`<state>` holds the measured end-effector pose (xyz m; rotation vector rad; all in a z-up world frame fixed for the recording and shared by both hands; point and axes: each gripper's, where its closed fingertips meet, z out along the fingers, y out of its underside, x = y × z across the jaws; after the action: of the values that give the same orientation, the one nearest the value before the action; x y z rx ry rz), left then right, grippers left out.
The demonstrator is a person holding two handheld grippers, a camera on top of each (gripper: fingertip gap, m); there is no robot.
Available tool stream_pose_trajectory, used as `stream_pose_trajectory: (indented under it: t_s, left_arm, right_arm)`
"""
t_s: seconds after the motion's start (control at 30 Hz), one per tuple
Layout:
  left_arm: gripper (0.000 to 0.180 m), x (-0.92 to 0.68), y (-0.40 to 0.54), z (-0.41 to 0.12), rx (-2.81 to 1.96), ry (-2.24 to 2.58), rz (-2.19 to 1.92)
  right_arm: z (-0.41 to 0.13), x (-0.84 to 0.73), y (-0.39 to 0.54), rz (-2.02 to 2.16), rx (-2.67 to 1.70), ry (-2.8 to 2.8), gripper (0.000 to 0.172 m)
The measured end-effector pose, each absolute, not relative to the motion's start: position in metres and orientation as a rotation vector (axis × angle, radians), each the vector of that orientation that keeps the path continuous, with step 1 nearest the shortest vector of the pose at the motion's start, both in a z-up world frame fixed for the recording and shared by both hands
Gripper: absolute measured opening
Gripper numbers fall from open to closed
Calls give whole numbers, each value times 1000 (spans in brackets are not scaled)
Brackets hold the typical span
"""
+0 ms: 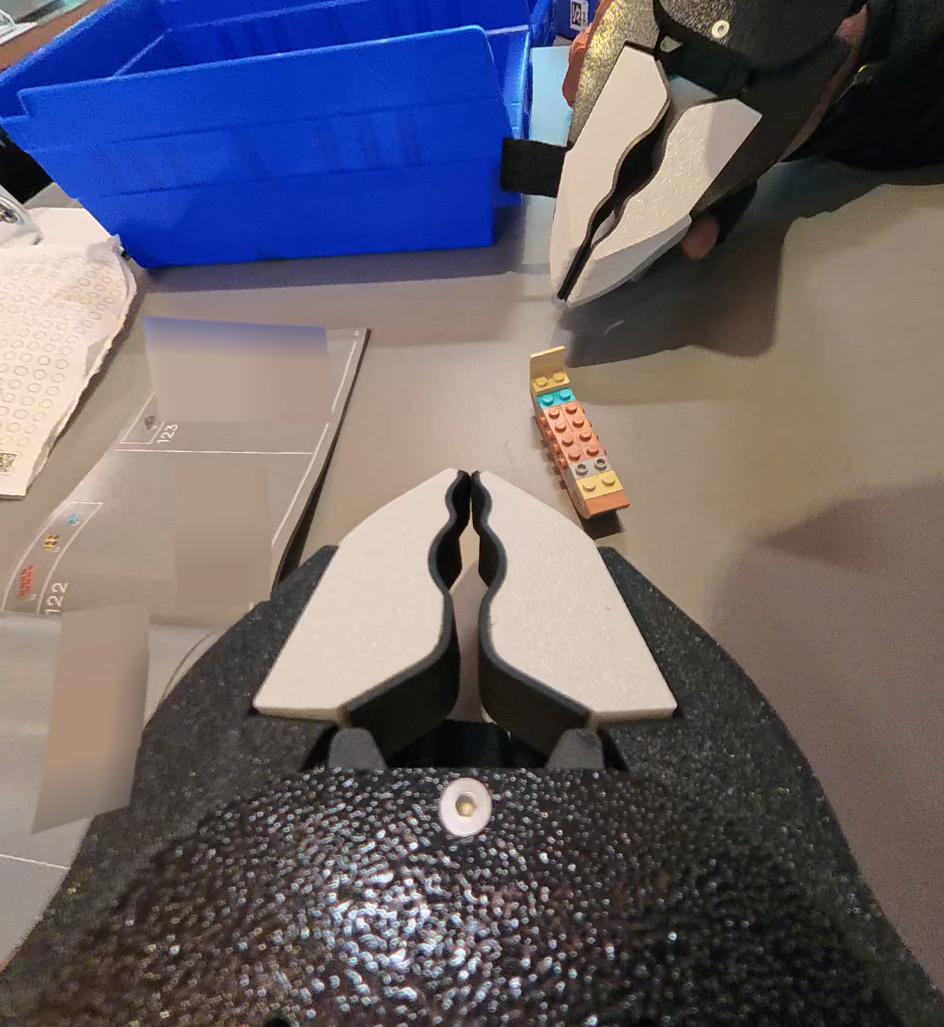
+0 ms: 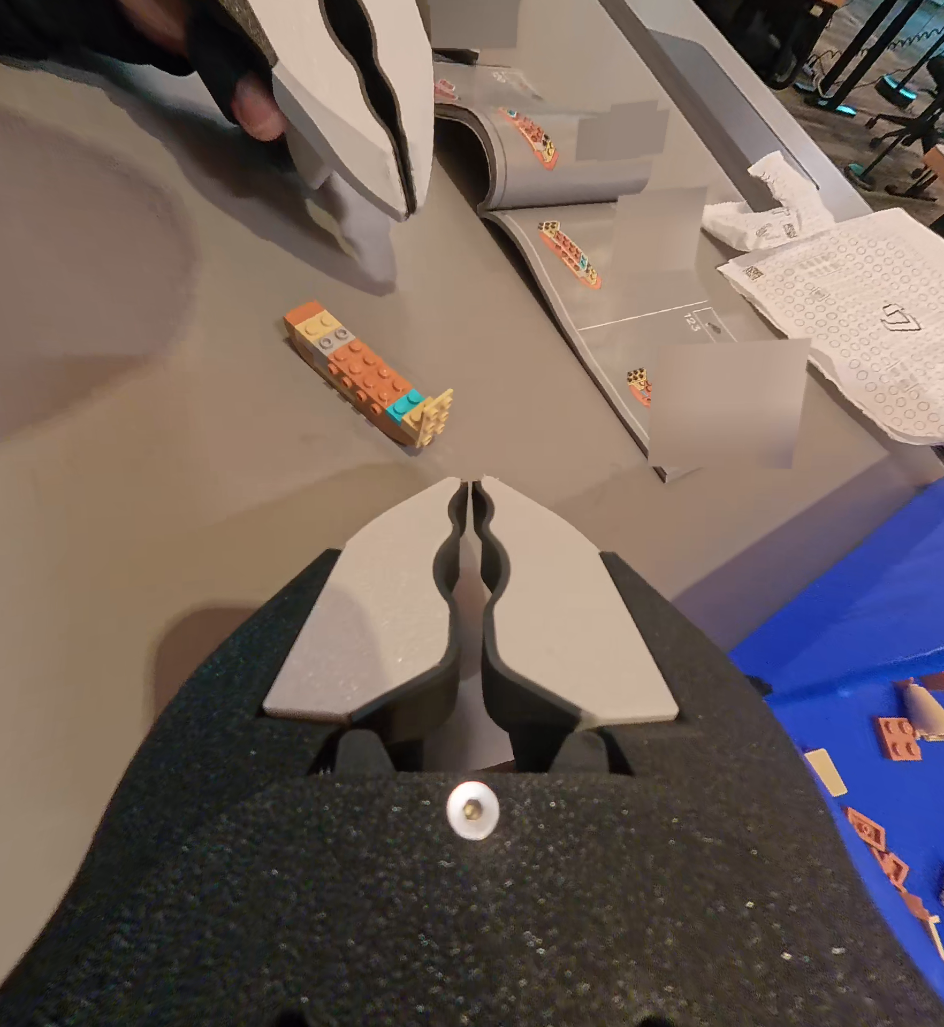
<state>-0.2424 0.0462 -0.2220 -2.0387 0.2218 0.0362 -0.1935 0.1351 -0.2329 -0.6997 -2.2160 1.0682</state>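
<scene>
Brick boat [image 1: 576, 439] on table [image 1: 792, 556], loose bricks [image 2: 898, 736] in right view only

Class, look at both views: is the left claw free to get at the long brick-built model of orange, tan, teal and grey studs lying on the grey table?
Probably yes. The left claw, shut and bare, sits just beside the long brick-built model, with only bare grey table between them.

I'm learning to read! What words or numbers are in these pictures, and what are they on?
I can't repeat writing, only say where it sits.
Open grey booklet: small white numbers beside its step boxes.
White paper sheet: a code square and tiny print, too small.
Brick model: none.
</scene>
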Motion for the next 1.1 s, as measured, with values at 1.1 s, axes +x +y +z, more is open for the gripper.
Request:
stream_pose_trajectory:
  t_s: [1.1]
  left_arm:
    - [0, -248, 37, -222, -2043, 213, 55]
  right_arm:
    - [-239, -194, 133, 1021, -689, -2253, 3]
